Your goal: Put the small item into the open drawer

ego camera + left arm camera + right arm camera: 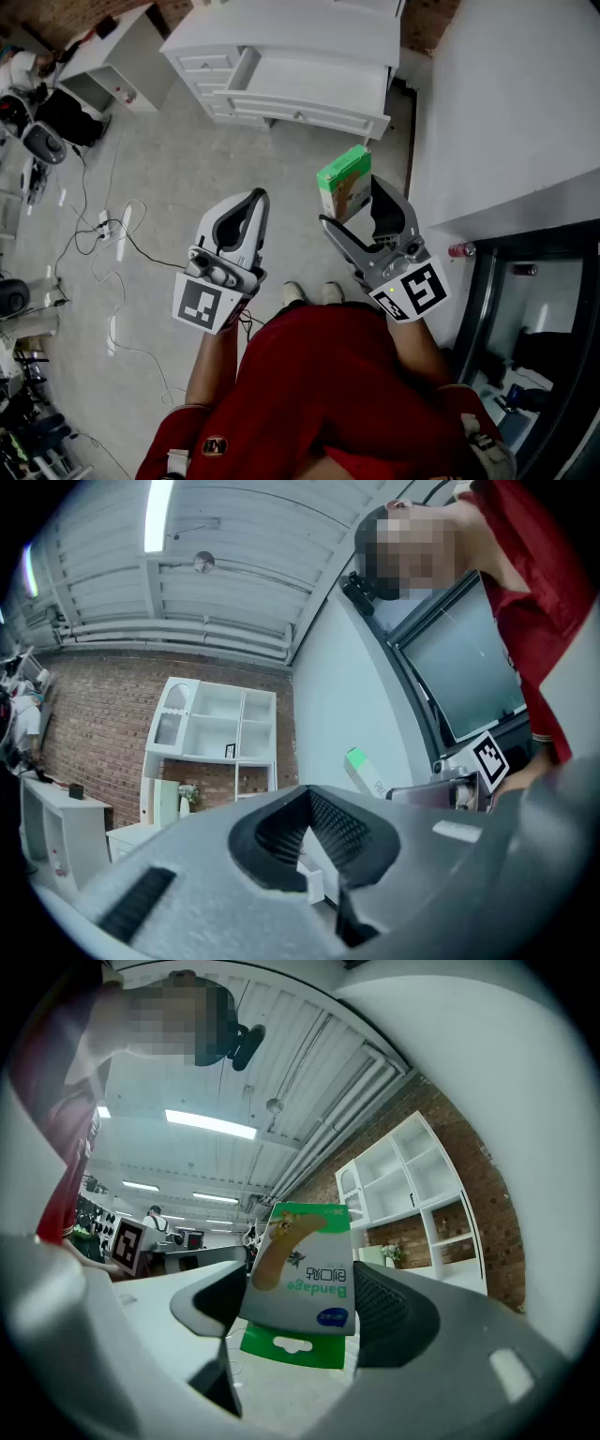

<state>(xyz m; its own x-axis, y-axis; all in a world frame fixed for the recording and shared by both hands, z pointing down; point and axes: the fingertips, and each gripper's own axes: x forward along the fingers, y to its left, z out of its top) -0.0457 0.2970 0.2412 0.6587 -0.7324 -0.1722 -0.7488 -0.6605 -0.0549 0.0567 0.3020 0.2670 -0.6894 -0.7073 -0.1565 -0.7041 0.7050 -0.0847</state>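
Note:
A green and white bandage box (343, 180) (305, 1274) hangs in the air above the floor, and my right gripper (352, 202) (300, 1309) is shut on it, a pad against each side. The box also shows in the left gripper view (367, 771), to the right. My left gripper (254, 199) (309, 841) is beside it at the same height, shut with nothing in it. The white dresser (281, 28) stands ahead across the floor, with its open drawer (314, 82) pulled out towards me.
A white counter (506, 112) runs along the right, with a red can (459, 249) at its foot. Cables and a power strip (108, 230) lie on the floor at left. A white desk (112, 47) stands at the far left. My shoes (309, 292) are below.

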